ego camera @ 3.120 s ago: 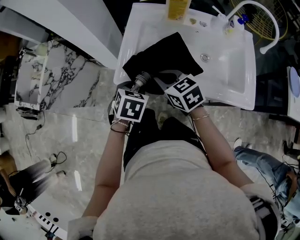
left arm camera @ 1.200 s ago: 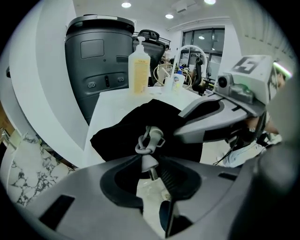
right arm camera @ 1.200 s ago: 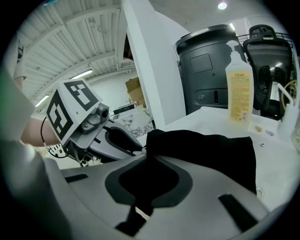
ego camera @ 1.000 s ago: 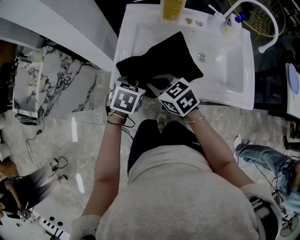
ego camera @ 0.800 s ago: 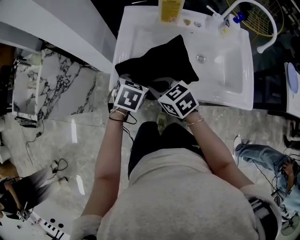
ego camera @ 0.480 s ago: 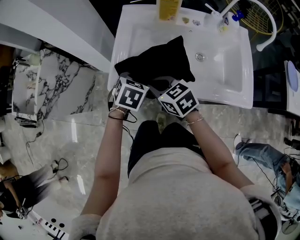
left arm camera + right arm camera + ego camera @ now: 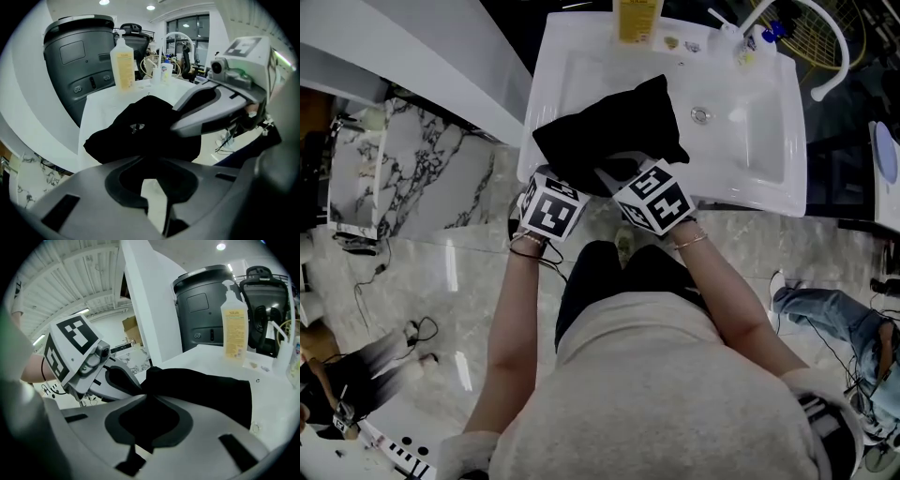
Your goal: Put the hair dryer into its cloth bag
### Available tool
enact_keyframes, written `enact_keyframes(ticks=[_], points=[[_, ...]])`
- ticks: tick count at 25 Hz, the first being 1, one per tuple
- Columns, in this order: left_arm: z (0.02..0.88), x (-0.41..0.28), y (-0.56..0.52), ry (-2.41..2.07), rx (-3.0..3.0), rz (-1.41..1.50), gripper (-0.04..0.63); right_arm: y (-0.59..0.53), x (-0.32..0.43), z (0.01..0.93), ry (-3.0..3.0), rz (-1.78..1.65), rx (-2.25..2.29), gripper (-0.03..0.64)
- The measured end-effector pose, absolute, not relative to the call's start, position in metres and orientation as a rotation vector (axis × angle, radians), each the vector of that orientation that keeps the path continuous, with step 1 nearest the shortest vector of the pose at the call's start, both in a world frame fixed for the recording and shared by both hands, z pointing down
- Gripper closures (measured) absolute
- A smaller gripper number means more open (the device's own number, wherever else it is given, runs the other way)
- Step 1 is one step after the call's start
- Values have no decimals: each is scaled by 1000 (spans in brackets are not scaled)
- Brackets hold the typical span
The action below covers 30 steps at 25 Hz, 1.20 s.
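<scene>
You stand over the white washbasin [image 7: 759, 159] with the black cloth bag [image 7: 609, 131] laid on its flat top in the middle of the head view, left of the drain [image 7: 701, 114], its near edge pulled to the rim closest to you. The right gripper [image 7: 147, 401] is closed on a bunched fold of that edge. The left gripper [image 7: 147, 164], just beside it, has just been closing its jaws with the same black hem between them. It appears to be pinching the cloth, though a pale wedge shows lower down between the jaws. Two grips side by side on one edge suggest you are holding the bag's mouth, either to spread it or to draw it closed. The hair dryer itself shows in no view. The bag sits full and humped, so it is probably inside, but the dark cloth hides any outline. The mouth of the bag is covered by both marker cubes from above and swallowed in black in the gripper views. A yellow pump bottle [image 7: 637, 17] is cut off at the top edge.
</scene>
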<state>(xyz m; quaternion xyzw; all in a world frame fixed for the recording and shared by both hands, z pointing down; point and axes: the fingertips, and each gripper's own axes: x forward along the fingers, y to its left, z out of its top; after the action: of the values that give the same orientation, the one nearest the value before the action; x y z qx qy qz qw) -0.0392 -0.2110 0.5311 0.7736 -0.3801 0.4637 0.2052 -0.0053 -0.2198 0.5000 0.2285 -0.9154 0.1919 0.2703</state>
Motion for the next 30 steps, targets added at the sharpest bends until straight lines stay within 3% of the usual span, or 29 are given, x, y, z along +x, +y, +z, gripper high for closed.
enact_keyframes(ticks=[3, 7, 12, 14, 18, 30], points=[[532, -33, -202, -977, 2193, 1316, 548, -217, -5, 501, -2467, 525, 611, 600], [533, -25, -189, -839, 2255, 1305, 447, -216, -2, 502, -2466, 534, 611, 600], [536, -27, -182, -778, 2331, 1427, 402, -215, -3, 503, -2461, 540, 605, 600], [540, -30, -183, -784, 2337, 1501, 432, -215, -5, 504, -2457, 537, 601, 600], [538, -33, -185, -794, 2329, 1553, 567, -215, -6, 505, -2449, 526, 597, 600], [521, -27, -144, -720, 2299, 1365, 580, -191, -25, 504, -2439, 469, 491, 601]])
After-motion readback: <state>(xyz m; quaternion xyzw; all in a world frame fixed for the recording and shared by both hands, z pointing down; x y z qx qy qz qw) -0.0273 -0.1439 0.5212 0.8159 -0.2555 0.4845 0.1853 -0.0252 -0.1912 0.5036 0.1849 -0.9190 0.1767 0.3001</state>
